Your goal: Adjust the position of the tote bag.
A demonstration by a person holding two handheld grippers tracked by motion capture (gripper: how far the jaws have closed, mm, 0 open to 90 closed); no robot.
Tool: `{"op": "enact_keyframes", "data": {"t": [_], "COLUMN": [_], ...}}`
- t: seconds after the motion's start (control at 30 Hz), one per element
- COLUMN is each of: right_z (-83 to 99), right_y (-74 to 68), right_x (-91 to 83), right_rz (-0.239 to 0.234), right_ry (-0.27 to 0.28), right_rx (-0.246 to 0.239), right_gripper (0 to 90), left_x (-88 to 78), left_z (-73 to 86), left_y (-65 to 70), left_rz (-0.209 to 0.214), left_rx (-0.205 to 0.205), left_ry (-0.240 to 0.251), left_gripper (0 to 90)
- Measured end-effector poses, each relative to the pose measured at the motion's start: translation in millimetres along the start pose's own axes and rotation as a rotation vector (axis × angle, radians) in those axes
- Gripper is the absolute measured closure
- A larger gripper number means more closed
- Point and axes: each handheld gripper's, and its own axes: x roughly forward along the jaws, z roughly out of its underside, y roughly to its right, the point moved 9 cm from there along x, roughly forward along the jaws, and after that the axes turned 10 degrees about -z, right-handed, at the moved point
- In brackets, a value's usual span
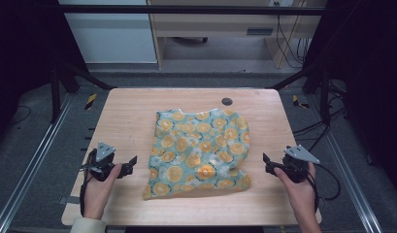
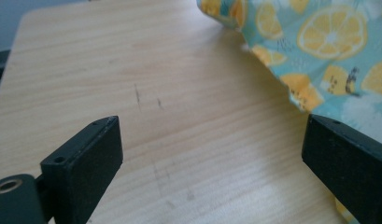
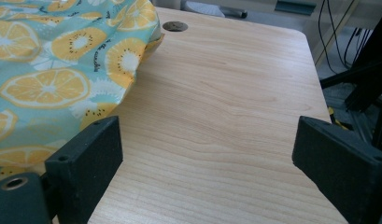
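A teal cloth printed with orange and lemon slices lies rumpled in the middle of the wooden table. My left gripper rests on the table just left of the cloth's left edge, jaws wide apart and empty. In the left gripper view the cloth fills the upper right, close to the right jaw, and the left gripper holds nothing. My right gripper sits right of the cloth's lower right corner, open and empty. The right gripper view shows the cloth at upper left behind the right gripper.
A dark round grommet hole sits near the table's far edge, also the grommet hole past the cloth. Black frame posts stand at both sides. Cables trail off the right edge. Bare wood lies left and right of the cloth.
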Motion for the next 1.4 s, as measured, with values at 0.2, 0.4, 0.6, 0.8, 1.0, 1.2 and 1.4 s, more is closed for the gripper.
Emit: {"op": "enact_keyframes", "data": {"t": [0.2, 0.4, 0.6, 0.8, 1.0, 1.2, 1.4], "right_z": [-13.9, -35.8, -63.8, -83.3, -89.7, -88.4, -78.2], "right_y": [-6.7, -10.7, -14.5, -22.2, -22.0, -23.9, -29.2], "right_x": [5.6, 22.4, 55.5, 93.0, 121.8, 143.6, 162.4], "right_rz": [-0.046, -0.100, -0.144, -0.171, -0.175, -0.180, -0.220], "right_ry": [-0.027, -0.062, -0.091, -0.122, -0.155, -0.201, -0.237], "right_rx": [-0.002, -0.013, -0.018, -0.004, 0.015, 0.020, 0.025], "right_gripper": [15.9, 21.2, 22.4, 18.2, 17.3, 18.1, 55.7], "left_x": [3.6, 25.3, 59.7, 84.6, 99.2, 103.3, 101.1], "left_z": [-14.9, -47.4, -75.7, -89.1, -99.6, -101.8, -101.9], "left_y": [12.6, 26.9, 34.3, 34.2, 30.7, 30.7, 30.2], "left_rz": [0.010, 0.026, -0.003, -0.022, -0.021, -0.010, -0.002], "left_rx": [0.053, 0.131, 0.200, 0.179, 0.125, 0.111, 0.106], "left_ry": [-0.004, -0.015, -0.034, -0.050, -0.050, -0.057, -0.057], "left_gripper": [5.0, 5.0, 5.0, 5.0, 5.0, 5.1, 5.0]}}
